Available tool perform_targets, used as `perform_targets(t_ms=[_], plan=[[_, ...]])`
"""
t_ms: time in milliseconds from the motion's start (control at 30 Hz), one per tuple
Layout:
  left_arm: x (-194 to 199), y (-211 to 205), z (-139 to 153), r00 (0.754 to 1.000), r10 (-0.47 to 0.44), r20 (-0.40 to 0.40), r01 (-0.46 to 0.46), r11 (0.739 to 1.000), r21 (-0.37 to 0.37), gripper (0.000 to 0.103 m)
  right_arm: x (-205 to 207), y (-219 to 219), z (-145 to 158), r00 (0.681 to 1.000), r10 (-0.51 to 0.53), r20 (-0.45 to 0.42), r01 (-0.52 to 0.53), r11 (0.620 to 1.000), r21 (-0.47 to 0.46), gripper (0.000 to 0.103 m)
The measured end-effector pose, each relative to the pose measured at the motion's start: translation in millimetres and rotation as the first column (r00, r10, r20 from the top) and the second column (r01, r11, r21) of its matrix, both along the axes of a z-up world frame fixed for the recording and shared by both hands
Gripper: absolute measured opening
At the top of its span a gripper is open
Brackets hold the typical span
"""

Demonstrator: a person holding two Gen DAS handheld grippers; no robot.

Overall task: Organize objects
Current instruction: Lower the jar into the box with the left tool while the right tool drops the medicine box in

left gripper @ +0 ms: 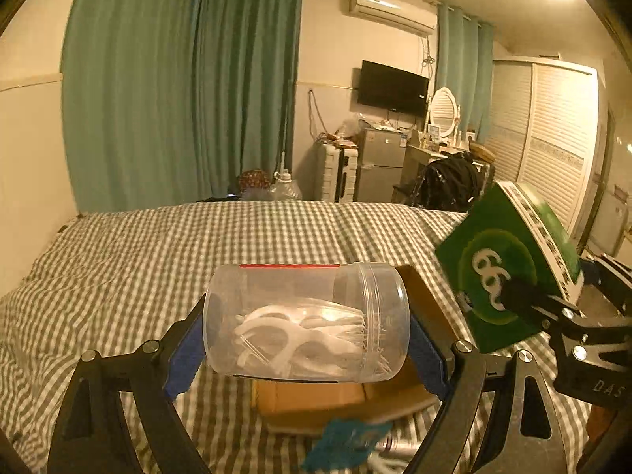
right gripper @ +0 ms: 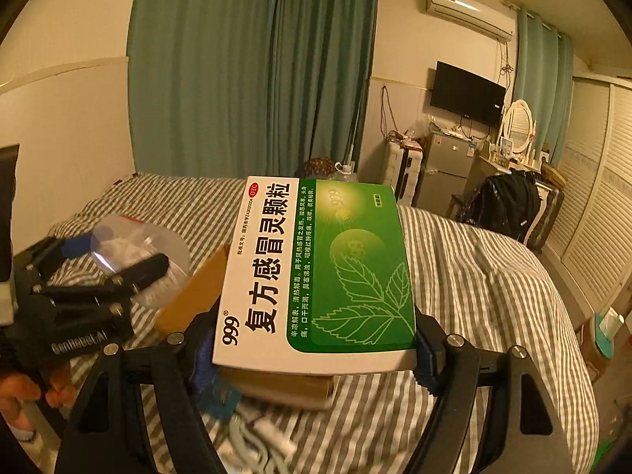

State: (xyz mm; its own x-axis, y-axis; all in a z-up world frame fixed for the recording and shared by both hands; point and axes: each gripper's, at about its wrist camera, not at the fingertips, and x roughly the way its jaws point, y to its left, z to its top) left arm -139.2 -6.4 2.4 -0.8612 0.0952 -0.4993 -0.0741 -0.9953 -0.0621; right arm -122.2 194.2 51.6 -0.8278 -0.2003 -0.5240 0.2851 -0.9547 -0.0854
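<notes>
A clear plastic jar (left gripper: 306, 322) with white floss picks inside lies on its side between the blue pads of my left gripper (left gripper: 306, 349), which is shut on it. It hangs above an open brown cardboard box (left gripper: 343, 399) on the bed. My right gripper (right gripper: 312, 349) is shut on a green and white medicine box (right gripper: 316, 272), held flat above the same cardboard box (right gripper: 276, 387). In the left wrist view the medicine box (left gripper: 501, 272) shows at the right, tilted. The jar (right gripper: 138, 252) and the left gripper (right gripper: 130, 272) appear at the left of the right wrist view.
The bed (left gripper: 197, 245) has a grey checked cover. A teal packet (left gripper: 347, 442) and white cables (right gripper: 256, 446) lie near the box. Beyond the bed stand a small fridge (left gripper: 379, 170), a suitcase (left gripper: 335, 172) and a black bag (left gripper: 450, 181). A hand (right gripper: 23, 391) shows at lower left.
</notes>
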Motion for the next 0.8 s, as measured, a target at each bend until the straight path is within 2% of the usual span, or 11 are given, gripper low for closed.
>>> perform_targets(t_ms=[167,300,367,500,600,800], plan=[[-31.5,7.2,-17.4,0.999,-0.008,0.034,0.008,1.0,-0.008,0.09,-40.8,-9.2,-10.3,1.0,-0.002,0.012,0.002,1.0,0.021,0.076],[-56.1,8.6,-43.2,0.995,-0.006,0.096,0.004,1.0,0.022,0.09,-72.7,-11.6,-30.9,0.999,-0.013,0.04,0.011,0.999,0.035,0.076],[-62.9,12.2,-54.7,0.993,-0.01,0.117,0.009,1.0,0.012,0.09,-87.8,-10.1,-42.5,0.998,-0.02,0.059,0.017,0.999,0.038,0.076],[-76.2,17.1,-73.9,0.989,-0.018,0.149,0.021,1.0,-0.013,0.09,-98.3,-5.6,-59.3,0.995,-0.008,0.097,0.007,1.0,0.006,0.076],[-82.8,15.6,-87.8,0.984,-0.015,0.178,0.016,1.0,-0.005,0.09,-102.0,-3.4,-68.9,0.994,-0.003,0.109,0.004,1.0,-0.006,0.076],[-86.3,19.7,-98.3,0.977,-0.013,0.214,0.013,1.0,0.004,0.091,-102.4,-3.2,-67.3,0.994,0.014,0.107,-0.01,0.999,-0.034,0.078]])
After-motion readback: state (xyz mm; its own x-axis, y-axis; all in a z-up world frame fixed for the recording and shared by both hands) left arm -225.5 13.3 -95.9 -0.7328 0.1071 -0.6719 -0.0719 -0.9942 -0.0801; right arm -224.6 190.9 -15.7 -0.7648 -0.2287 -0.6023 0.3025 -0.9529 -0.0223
